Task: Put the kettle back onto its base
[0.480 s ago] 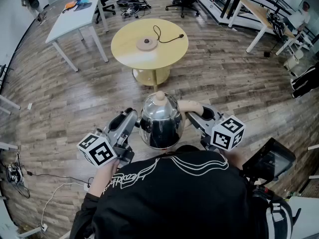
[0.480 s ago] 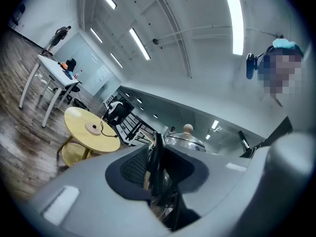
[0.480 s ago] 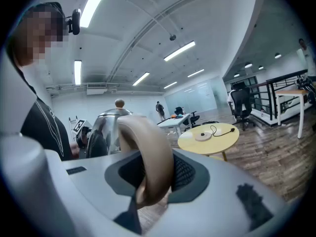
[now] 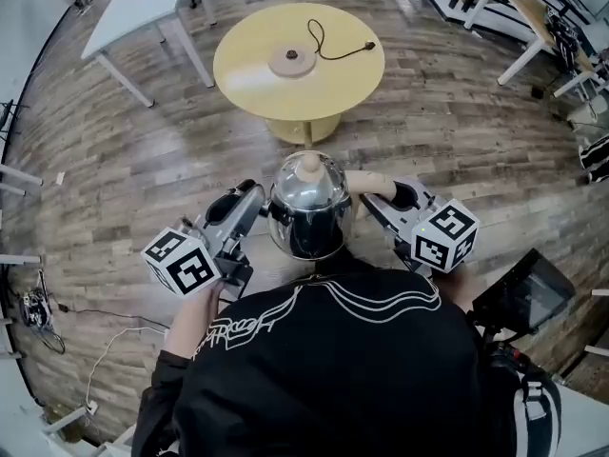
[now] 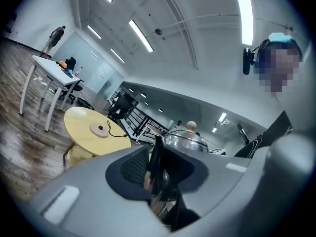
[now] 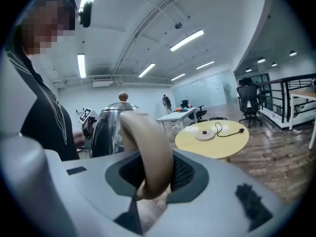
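A shiny steel kettle (image 4: 307, 212) with a beige knob hangs in the air in front of me, above the wood floor. My left gripper (image 4: 255, 201) is shut on a thin part of the kettle's left side (image 5: 157, 162), which looks like the spout. My right gripper (image 4: 387, 196) is shut on the curved beige handle (image 6: 148, 147). The round beige base (image 4: 291, 62) lies on the yellow round table (image 4: 257, 89) ahead, apart from the kettle. That base (image 6: 203, 134) also shows beyond my right jaws.
A black cord with a plug (image 4: 366, 48) runs from the base across the table. A white desk (image 4: 143, 12) stands at the back left, more desks (image 4: 533, 12) at the back right. Cables (image 4: 38, 307) lie on the floor at the left.
The yellow table and base have come nearer and lower in the head view. The kettle, still gripped by both grippers, has moved a little toward the table.
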Motion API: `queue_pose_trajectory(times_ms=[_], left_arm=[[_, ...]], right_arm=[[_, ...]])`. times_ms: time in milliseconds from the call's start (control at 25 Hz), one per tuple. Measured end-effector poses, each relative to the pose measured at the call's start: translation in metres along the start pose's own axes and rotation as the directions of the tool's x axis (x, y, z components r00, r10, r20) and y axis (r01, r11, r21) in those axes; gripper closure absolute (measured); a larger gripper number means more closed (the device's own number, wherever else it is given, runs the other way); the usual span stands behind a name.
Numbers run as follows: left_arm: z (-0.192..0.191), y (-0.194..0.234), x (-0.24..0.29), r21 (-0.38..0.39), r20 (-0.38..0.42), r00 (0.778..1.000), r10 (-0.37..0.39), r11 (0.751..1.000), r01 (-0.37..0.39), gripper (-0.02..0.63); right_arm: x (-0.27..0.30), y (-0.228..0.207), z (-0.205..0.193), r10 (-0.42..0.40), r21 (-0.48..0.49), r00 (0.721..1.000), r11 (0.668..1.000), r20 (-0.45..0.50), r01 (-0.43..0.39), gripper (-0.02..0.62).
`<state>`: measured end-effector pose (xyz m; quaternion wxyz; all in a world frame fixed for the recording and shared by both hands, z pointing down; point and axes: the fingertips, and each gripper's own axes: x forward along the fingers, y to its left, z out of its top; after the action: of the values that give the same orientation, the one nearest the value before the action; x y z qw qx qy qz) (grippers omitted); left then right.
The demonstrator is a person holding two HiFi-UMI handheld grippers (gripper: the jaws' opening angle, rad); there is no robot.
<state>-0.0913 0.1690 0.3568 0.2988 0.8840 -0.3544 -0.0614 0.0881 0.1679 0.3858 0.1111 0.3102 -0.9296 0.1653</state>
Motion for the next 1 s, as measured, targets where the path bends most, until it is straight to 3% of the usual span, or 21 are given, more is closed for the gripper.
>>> queue_pose_trajectory(times_ms=[240, 400, 560, 800, 1000], left_arm=[[0.042, 0.075, 0.088, -0.030, -0.030, 0.997, 0.064, 0.997, -0.065, 0.517], [0.070, 0.111, 0.140, -0.011, -0.033, 0.996, 0.081, 0.997, -0.082, 0.517], [0.096, 0.136, 0.187, 0.039, -0.025, 0.996, 0.090, 0.995, -0.089, 0.518], [0.124, 0.161, 0.219, 0.097, -0.048, 0.994, 0.100, 0.991, -0.095, 0.520], [0.137, 0.186, 0.236, 0.139, -0.059, 0.994, 0.091, 0.987, -0.082, 0.522]], right_arm=[[0.068, -0.100, 0.027, 0.054, 0.004, 0.997, 0.999, -0.053, -0.054, 0.492], [0.100, -0.158, 0.046, 0.051, -0.010, 0.998, 0.999, -0.043, -0.052, 0.492], [0.121, -0.205, 0.069, 0.073, -0.087, 0.996, 0.993, -0.051, -0.077, 0.492], [0.150, -0.240, 0.099, 0.085, -0.206, 0.994, 0.974, -0.065, -0.097, 0.494], [0.176, -0.260, 0.109, 0.070, -0.243, 0.996, 0.967, -0.061, -0.082, 0.495]])
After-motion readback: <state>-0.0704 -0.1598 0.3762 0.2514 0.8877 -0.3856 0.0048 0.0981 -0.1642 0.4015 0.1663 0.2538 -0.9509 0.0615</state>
